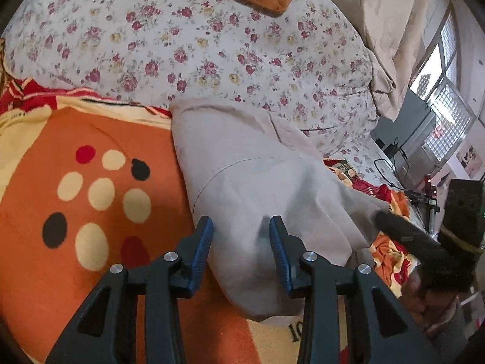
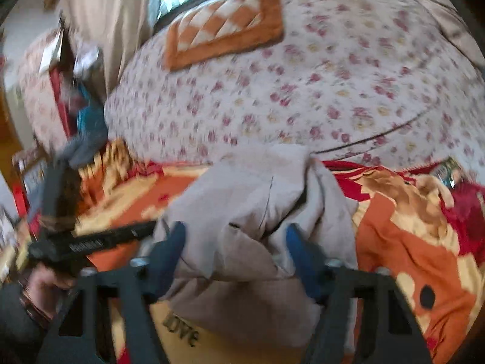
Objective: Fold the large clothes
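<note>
1. One bed (image 1: pixel 91 200), largest here, spread with an orange dotted blanket (image 1: pixel 54 273); floral quilt (image 1: pixel 212 54) heaped along the far side.
2. One beige garment (image 1: pixel 242 182), partly folded, lying mid-blanket, near edge by the "LOVE" lettering.
3. Two hand-held grippers: left hand-held gripper (image 1: pixel 241 236) part open, straddling the garment, pads apart from it; right hand-held gripper (image 2: pixel 235 242) half-wide around bunched cloth, grip too blurred to tell.

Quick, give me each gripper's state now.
Left gripper: open, pads apart over the beige garment, not pinching it.
Right gripper: jaws part open around a bunch of the garment; grip cannot be told, picture blurred.
</note>
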